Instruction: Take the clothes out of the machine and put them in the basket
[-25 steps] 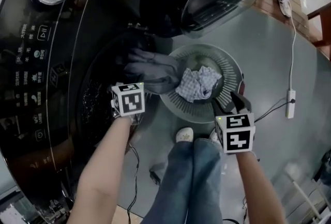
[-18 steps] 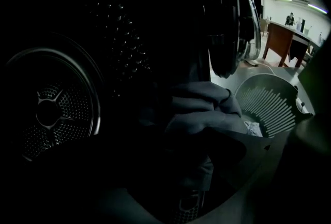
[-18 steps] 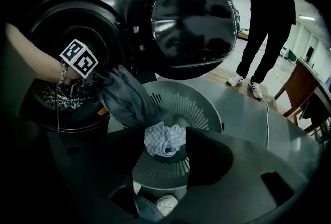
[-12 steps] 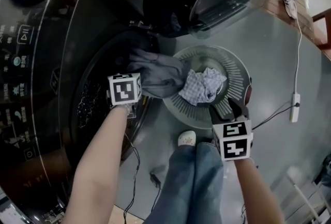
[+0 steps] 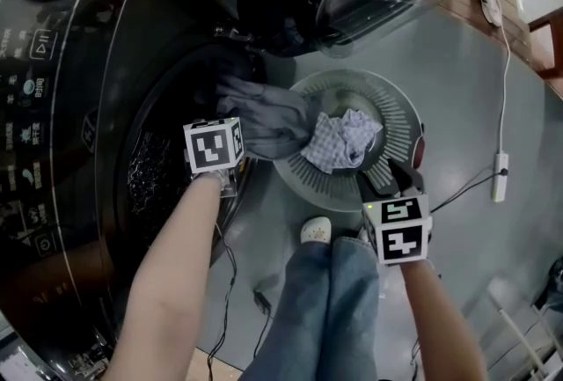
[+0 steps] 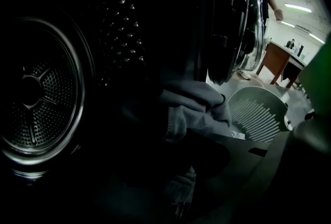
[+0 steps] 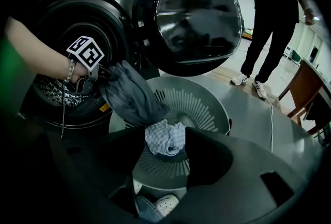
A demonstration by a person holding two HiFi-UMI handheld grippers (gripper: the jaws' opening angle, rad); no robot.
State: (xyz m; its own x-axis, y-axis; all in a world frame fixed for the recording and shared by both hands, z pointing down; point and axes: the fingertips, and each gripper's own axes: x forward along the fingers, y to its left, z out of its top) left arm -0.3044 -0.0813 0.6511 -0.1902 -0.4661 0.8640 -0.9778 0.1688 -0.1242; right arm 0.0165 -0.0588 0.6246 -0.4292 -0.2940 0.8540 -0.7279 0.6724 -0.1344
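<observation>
Grey floor (image 5: pixel 493 89) by the open washing machine (image 5: pixel 88 106): grey garment (image 5: pixel 268 120) half out, draped from the drum lip (image 5: pixel 251 62) into the basket (image 5: pixel 400 120).

Left gripper (image 7: pixel 101 73), tilted steeply down, has just been closing its jaws. Its own view is dark, but it appears clamped on the garment's upper end. Lift that end clear before swinging it over the checked cloth (image 5: pixel 339 140). Right gripper (image 5: pixel 390 179) hangs over the basket's near rim, jaws apart, empty.
</observation>
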